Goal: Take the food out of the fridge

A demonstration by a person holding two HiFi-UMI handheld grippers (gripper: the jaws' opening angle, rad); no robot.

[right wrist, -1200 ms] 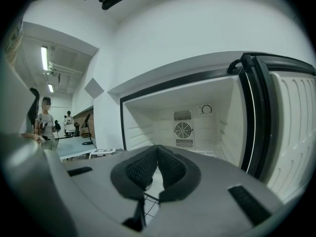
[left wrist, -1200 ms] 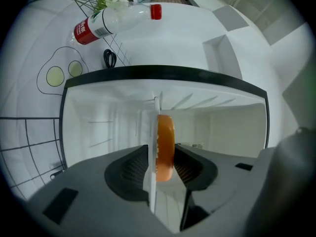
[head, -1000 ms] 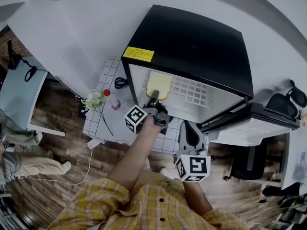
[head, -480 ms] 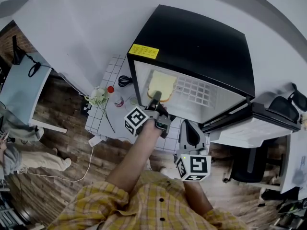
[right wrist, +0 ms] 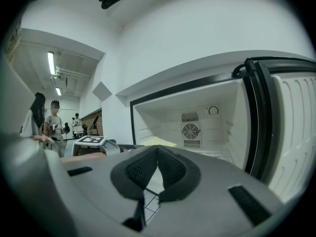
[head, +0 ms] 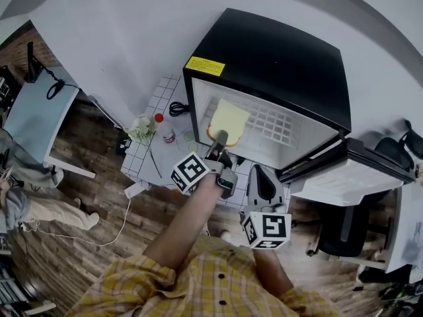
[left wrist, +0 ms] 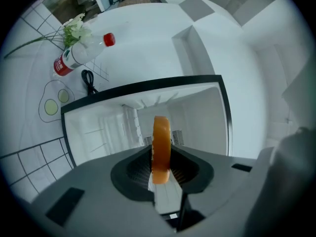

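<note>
Left gripper [head: 220, 141] clamped on bread slice [head: 230, 119] at fridge [head: 277, 51] opening.
My left jaws pinch the slice edge-on between both pads, just inside the fridge's front edge, near its left wall. My right gripper [right wrist: 157, 153] sits before the fridge, jaw tips together, gripping nothing.

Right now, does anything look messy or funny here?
Nothing looks spilled or broken. The left gripper pinches a bread slice at the mouth of the open fridge, which fits the job.

White wall [head: 125, 38], wood-plank floor [head: 79, 200], grey desk [head: 38, 111] left.
</note>
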